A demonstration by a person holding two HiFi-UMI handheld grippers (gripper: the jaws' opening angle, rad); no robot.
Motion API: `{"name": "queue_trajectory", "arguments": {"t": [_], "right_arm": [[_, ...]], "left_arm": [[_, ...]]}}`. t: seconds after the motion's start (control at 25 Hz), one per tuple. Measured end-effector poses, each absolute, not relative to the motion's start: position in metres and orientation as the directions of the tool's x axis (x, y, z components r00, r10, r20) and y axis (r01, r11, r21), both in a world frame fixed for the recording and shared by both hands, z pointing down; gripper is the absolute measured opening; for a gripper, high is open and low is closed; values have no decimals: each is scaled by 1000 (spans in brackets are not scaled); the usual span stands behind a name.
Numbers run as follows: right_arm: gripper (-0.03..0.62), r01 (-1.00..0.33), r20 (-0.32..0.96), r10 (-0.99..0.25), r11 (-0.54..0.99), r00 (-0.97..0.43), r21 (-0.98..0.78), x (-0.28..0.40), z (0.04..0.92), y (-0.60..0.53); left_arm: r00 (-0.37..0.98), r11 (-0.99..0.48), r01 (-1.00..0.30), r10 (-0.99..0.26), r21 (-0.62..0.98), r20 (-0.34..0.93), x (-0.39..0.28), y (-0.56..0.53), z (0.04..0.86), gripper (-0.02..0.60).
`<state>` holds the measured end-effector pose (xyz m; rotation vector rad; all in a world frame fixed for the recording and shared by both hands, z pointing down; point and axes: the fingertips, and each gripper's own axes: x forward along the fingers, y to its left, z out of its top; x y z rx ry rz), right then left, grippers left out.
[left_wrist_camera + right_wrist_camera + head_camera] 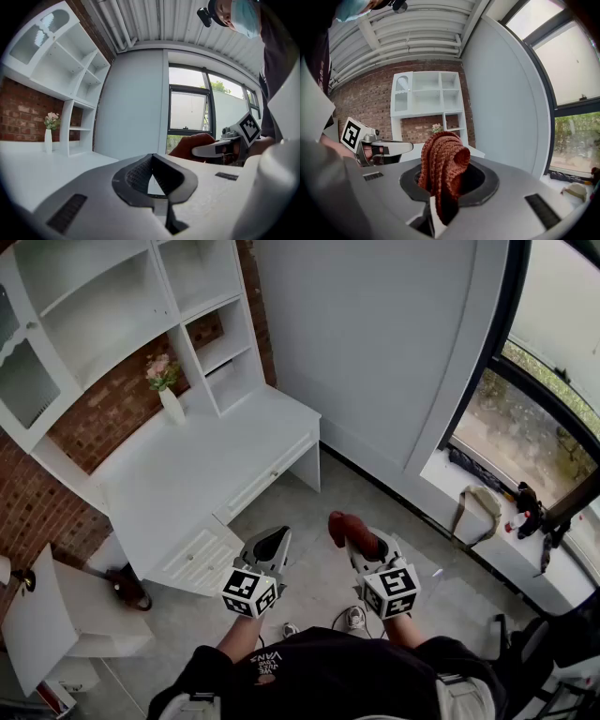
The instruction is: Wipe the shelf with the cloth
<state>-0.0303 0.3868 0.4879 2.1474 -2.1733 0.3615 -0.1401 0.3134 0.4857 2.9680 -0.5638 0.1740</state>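
Observation:
A rust-brown knitted cloth (442, 165) sticks up bunched from my right gripper (440, 187), whose jaws are shut on it; in the head view this cloth (349, 530) pokes out ahead of the right gripper (361, 542). My left gripper (272, 545) is held beside it over the floor, jaws closed together with nothing between them (152, 174). The white shelf unit (112, 306) with open compartments stands on a white desk (206, 465) at the upper left, well away from both grippers. It also shows in the right gripper view as the shelf unit (426, 96).
A white vase with pink flowers (167, 390) stands on the desk by the shelf. A white chair (56, 615) is at the lower left. A window sill (506, 540) with small items runs along the right. Grey floor (309, 512) lies below the grippers.

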Motion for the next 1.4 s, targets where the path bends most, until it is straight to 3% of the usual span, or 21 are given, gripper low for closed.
{"name": "queue_trajectory", "arguments": {"t": [0.56, 1.4], "right_arm": [[97, -989, 193, -981, -28, -1, -145, -51, 493, 378], [98, -973, 197, -957, 185, -211, -140, 89, 502, 356]], "left_arm": [[927, -923, -366, -351, 117, 131, -156, 304, 498, 8], [811, -797, -585, -579, 149, 84, -38, 309, 507, 8]]}}
